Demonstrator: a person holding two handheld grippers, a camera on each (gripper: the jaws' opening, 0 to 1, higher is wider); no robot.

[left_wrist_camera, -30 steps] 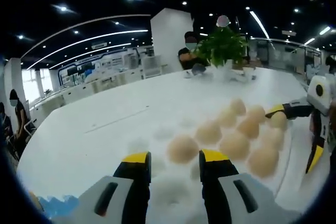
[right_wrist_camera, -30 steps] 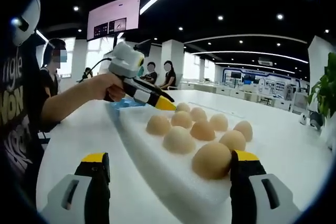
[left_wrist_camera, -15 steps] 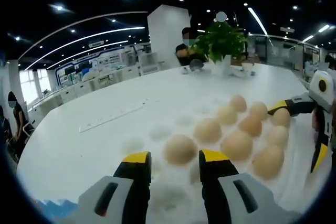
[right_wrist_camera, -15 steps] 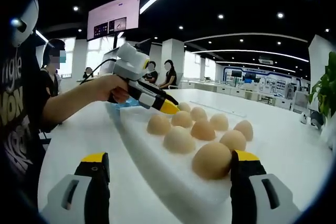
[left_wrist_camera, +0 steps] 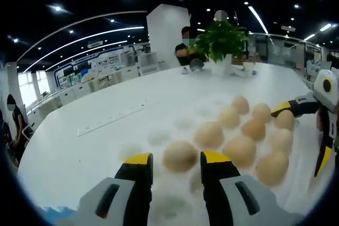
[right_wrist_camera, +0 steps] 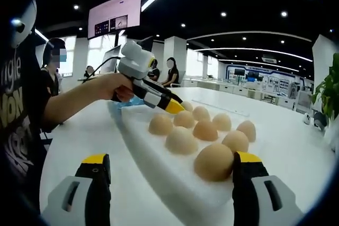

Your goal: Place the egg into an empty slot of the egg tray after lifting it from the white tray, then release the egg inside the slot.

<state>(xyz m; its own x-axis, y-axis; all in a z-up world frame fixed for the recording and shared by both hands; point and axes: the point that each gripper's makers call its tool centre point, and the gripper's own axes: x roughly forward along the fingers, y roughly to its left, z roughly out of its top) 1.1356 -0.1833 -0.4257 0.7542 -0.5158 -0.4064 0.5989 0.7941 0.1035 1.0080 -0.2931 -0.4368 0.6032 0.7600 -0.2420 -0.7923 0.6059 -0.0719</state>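
A white foam tray [right_wrist_camera: 159,168] lies on the table and holds several tan eggs in its dimples. My left gripper [left_wrist_camera: 176,158] is open, and its yellow tips flank the nearest egg [left_wrist_camera: 180,155], which rests in a dimple just beyond them. The right gripper view shows this left gripper [right_wrist_camera: 176,108] held by a hand at the tray's far end. My right gripper [right_wrist_camera: 170,165] is wide open at the tray's near corner, its right jaw beside a big egg [right_wrist_camera: 213,161]. It enters the left gripper view as the right gripper [left_wrist_camera: 298,141]. Empty dimples [left_wrist_camera: 159,137] lie left of the eggs.
The white table [left_wrist_camera: 79,146] stretches wide around the tray. A potted plant [left_wrist_camera: 222,43] stands at its far edge with a seated person [left_wrist_camera: 186,51] behind. A thin strip [left_wrist_camera: 111,120] lies on the table. The person [right_wrist_camera: 32,104] holding the grippers stands left.
The left gripper has moved forward and lower over the tray, so the nearest egg now sits closer between its tips. The right gripper has stayed put.
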